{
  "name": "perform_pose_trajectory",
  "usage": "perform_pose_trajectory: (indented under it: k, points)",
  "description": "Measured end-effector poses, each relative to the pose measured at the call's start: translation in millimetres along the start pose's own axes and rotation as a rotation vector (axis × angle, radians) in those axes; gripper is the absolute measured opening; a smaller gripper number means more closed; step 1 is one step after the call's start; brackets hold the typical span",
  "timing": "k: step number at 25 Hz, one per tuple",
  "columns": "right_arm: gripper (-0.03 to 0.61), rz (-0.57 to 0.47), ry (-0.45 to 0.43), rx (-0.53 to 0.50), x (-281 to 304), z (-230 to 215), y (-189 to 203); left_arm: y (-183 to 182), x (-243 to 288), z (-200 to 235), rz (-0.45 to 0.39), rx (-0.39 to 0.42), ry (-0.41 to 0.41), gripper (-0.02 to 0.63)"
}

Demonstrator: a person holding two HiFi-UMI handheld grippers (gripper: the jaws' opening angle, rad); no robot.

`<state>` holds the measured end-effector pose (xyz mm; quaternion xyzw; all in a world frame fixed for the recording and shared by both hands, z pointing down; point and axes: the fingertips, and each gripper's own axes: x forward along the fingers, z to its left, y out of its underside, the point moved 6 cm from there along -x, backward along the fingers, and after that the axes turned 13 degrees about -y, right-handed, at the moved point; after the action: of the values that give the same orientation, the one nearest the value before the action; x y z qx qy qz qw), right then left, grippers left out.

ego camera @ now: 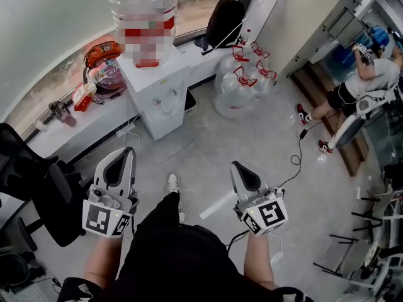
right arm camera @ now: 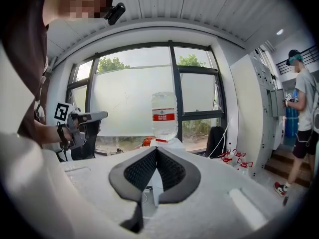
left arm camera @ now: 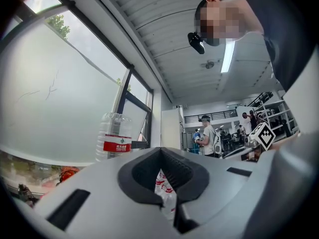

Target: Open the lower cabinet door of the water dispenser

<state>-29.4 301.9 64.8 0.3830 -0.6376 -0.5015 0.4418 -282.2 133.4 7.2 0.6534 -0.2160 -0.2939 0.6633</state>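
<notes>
The white water dispenser (ego camera: 162, 96) stands against the window ledge with a big clear bottle (ego camera: 141, 17) upside down on top. Its front faces me; the lower cabinet door is steeply foreshortened, so I cannot tell how it stands. My left gripper (ego camera: 130, 150) and right gripper (ego camera: 236, 165) hang side by side over the floor, well short of the dispenser, both shut and empty. In the right gripper view the shut jaws (right arm camera: 156, 149) point at the dispenser and its bottle (right arm camera: 164, 114). In the left gripper view the shut jaws (left arm camera: 160, 149) sit right of the bottle (left arm camera: 114, 136).
Several empty water jugs with red handles (ego camera: 242, 80) stand right of the dispenser. A black office chair (ego camera: 38, 187) is close on the left. A black bag (ego camera: 223, 17) and clutter (ego camera: 94, 74) lie on the ledge. A cable (ego camera: 296, 156) crosses the floor; a person (ego camera: 365, 80) stands at far right.
</notes>
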Motion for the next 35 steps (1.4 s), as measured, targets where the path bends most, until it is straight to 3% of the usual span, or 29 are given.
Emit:
perform_pose_trajectory:
  k: [5, 12, 20, 29, 35]
  points:
    - [0.005, -0.002, 0.006, -0.007, 35.9, -45.5, -18.2, 6.3, 60.9, 12.6, 0.007, -0.007, 0.017, 0.008]
    - [0.005, 0.052, -0.052, 0.01, 101.8, -100.5, -28.7, 20.0, 146.8, 37.1, 0.005, -0.031, 0.002, 0.008]
    - [0.005, 0.043, -0.189, -0.006, 188.1, -108.4, -56.9, 50.3, 218.7, 54.7, 0.075, -0.076, 0.046, 0.008]
    - [0.005, 0.093, -0.2, 0.006, 191.1, -151.8, -48.7, 53.2, 261.1, 41.7, 0.062, -0.086, 0.046, 0.008]
    - [0.005, 0.076, -0.273, 0.003, 189.2, -207.1, -46.4, 48.5, 294.0, 8.3, 0.04, -0.04, -0.008, 0.008]
